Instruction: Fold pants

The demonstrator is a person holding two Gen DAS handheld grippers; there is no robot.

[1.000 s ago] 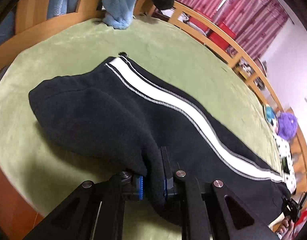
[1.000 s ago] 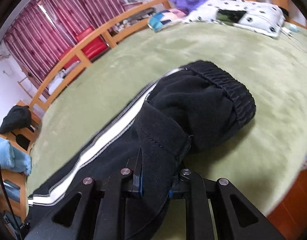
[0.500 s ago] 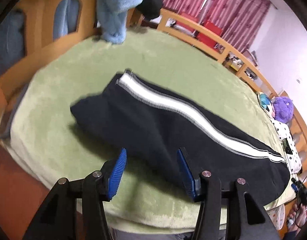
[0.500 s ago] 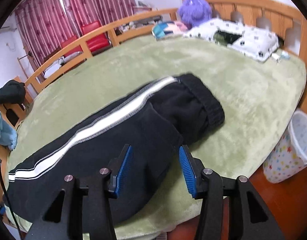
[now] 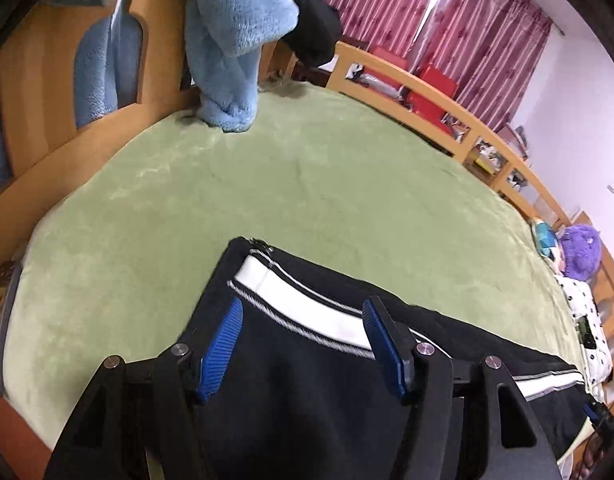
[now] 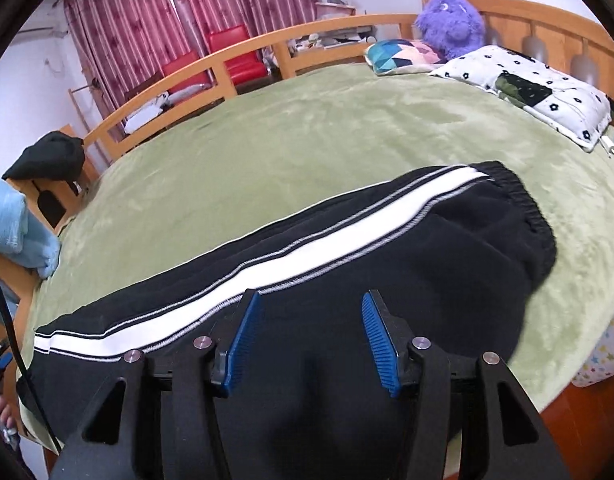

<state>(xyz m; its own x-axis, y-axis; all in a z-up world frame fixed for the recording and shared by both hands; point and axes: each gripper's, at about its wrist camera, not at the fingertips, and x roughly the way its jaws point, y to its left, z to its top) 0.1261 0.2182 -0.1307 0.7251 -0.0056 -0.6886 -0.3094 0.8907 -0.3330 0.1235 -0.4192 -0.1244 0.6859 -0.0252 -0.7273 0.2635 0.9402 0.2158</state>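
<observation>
Lying flat along the near edge of the green bed cover (image 6: 307, 136), black pants (image 6: 447, 256) with white side stripe (image 6: 307, 256), left gripper (image 5: 301, 338) and right gripper (image 6: 307, 336) both spread wide above the fabric, holding nothing

No text, label, brand or number could be read in either view. The pants (image 6: 347, 288) carried only a plain white stripe, with no logo showing. The pillow (image 6: 539, 84) at the bed's head edge bore a flower print, not letters. A small item at the bed's foot corner in the left view (image 5: 3, 284) was perhaps printed, but it was too small and blurred to read.
</observation>
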